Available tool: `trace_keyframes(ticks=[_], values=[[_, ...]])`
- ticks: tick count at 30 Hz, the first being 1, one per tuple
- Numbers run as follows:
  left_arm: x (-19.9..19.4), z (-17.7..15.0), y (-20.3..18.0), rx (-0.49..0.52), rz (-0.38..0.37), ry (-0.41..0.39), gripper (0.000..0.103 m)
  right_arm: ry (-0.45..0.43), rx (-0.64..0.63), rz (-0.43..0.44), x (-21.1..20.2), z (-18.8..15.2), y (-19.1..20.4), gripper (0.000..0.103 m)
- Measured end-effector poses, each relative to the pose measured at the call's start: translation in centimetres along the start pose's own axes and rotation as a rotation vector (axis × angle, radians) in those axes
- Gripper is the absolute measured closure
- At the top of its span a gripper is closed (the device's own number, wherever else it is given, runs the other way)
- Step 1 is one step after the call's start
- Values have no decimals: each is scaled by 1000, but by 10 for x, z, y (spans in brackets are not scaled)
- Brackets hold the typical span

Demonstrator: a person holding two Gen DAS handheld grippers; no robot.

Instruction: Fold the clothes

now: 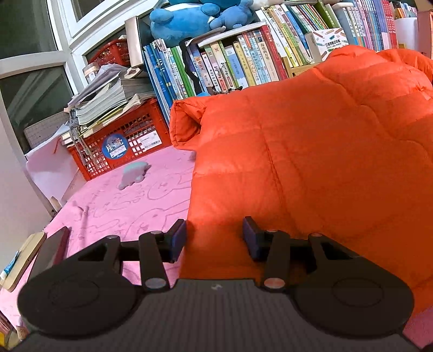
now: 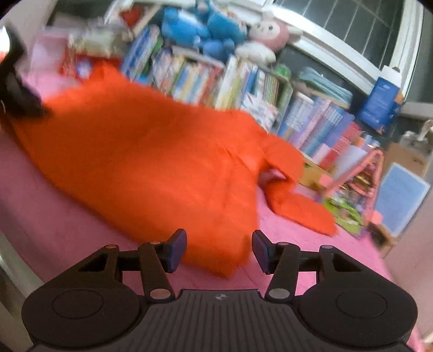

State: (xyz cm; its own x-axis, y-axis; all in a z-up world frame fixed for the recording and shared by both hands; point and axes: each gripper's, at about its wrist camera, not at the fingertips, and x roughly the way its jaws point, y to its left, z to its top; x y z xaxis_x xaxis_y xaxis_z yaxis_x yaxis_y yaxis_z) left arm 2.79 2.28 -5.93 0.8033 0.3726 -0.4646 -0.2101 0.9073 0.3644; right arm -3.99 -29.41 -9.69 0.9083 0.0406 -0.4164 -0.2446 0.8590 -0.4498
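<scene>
An orange quilted puffer jacket (image 1: 311, 151) lies spread on the pink blanket (image 1: 121, 200). My left gripper (image 1: 215, 238) is open, its fingers straddling the jacket's near left edge with orange fabric between them. In the blurred right wrist view the same jacket (image 2: 151, 157) stretches across the bed, one sleeve (image 2: 297, 205) trailing to the right. Over the jacket's near hem corner, my right gripper (image 2: 219, 250) stands open. The dark shape at the far left of that view is the other gripper (image 2: 16, 89).
A red crate (image 1: 121, 140) stacked with papers stands at the back left. Rows of books (image 1: 230, 62) and blue plush toys (image 1: 194, 19) line the far side. A small grey-blue plush (image 1: 134, 176) lies on the blanket. Books and boxes (image 2: 351, 195) crowd the right edge.
</scene>
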Motion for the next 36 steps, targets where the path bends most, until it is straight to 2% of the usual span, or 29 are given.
trace_keyframes(ticks=[2, 4, 5, 6, 7, 10, 11, 14, 17, 19, 20, 22, 25, 27, 30, 34, 35, 36], values=[[0, 1, 2, 0, -6, 3, 58, 57, 78, -77, 5, -7, -17, 47], [-2, 3, 12, -31, -29, 16, 57, 123, 183, -169, 9, -12, -37, 54], [-5, 5, 19, -55, -42, 20, 57, 155, 234, -214, 11, -14, -48, 55], [-10, 6, 31, -90, -50, 10, 57, 149, 253, -217, 6, -16, -54, 55], [-16, 6, 42, -118, -52, -1, 57, 125, 261, -190, 0, -15, -54, 55], [-38, 5, 68, -117, 11, -34, 54, 62, 266, -120, -13, -9, -48, 53], [-44, 3, 73, -98, 9, -30, 54, 49, 252, -98, -14, -5, -41, 52], [-67, -4, 82, -41, -100, -10, 53, 19, 220, -39, -9, 2, -21, 52], [-89, -13, 79, 21, -229, -11, 42, -10, 193, -13, 4, 16, -12, 50], [-96, -17, 73, 47, -265, -22, 40, -23, 203, 11, 8, 23, -10, 48], [-94, -16, 70, 47, -256, -17, 40, -27, 206, 13, 9, 26, -10, 48], [-87, -9, 71, 1, -224, -6, 42, -30, 220, 18, 12, 30, -12, 46], [-75, 16, 80, -126, -292, -27, 42, -23, 311, 25, 19, 35, -28, 46], [-67, 36, 73, -149, -320, -60, 42, -17, 390, 32, 24, 38, -41, 43], [-52, 64, 32, -131, -341, -90, 41, 0, 524, 42, 36, 41, -65, 34], [-21, 77, -17, -140, -407, -36, 41, 40, 703, 64, 69, 40, -105, 30], [-13, 77, -27, -139, -409, -17, 41, 48, 760, 80, 79, 40, -116, 29], [-5, 75, -35, -122, -377, -1, 41, 55, 818, 96, 89, 39, -126, 28]])
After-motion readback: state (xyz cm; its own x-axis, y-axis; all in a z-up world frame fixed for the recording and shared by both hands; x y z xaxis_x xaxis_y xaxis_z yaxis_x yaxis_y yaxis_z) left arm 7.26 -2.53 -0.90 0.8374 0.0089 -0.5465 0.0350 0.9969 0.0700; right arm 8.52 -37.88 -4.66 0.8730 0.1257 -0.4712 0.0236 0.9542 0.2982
